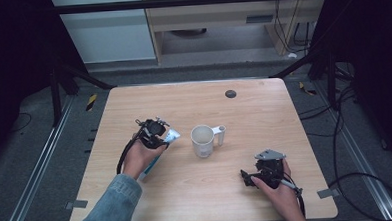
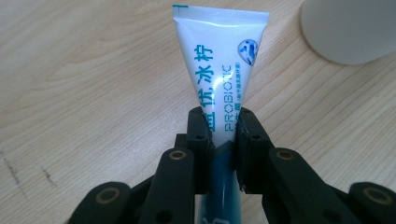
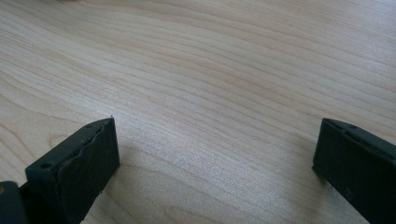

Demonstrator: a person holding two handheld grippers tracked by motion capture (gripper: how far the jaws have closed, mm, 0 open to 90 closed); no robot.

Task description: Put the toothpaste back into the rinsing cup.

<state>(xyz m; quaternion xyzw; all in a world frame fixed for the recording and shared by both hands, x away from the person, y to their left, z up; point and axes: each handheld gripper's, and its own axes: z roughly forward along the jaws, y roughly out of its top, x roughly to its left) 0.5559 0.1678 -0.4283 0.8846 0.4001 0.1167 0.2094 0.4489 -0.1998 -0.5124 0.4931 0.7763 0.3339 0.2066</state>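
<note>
A white toothpaste tube [image 2: 218, 70] with blue-green print is pinched between the jaws of my left gripper [image 2: 223, 128], its flat crimped end pointing away from me. In the high view the left gripper [image 1: 161, 135] sits left of centre with the tube [image 1: 172, 136] slanting under the hand. A white mug [image 1: 203, 141] with its handle to the right stands in the middle of the table, and its side [image 2: 348, 28] appears at the top right of the left gripper view. My right gripper [image 3: 217, 154] rests open over bare wood, and in the high view the right gripper [image 1: 247, 178] lies near the front right.
The light wooden table [image 1: 264, 117] has a small dark round cap [image 1: 230, 94] near its far edge. Cables trail over the floor at the right, and dark frame legs stand at the far corners.
</note>
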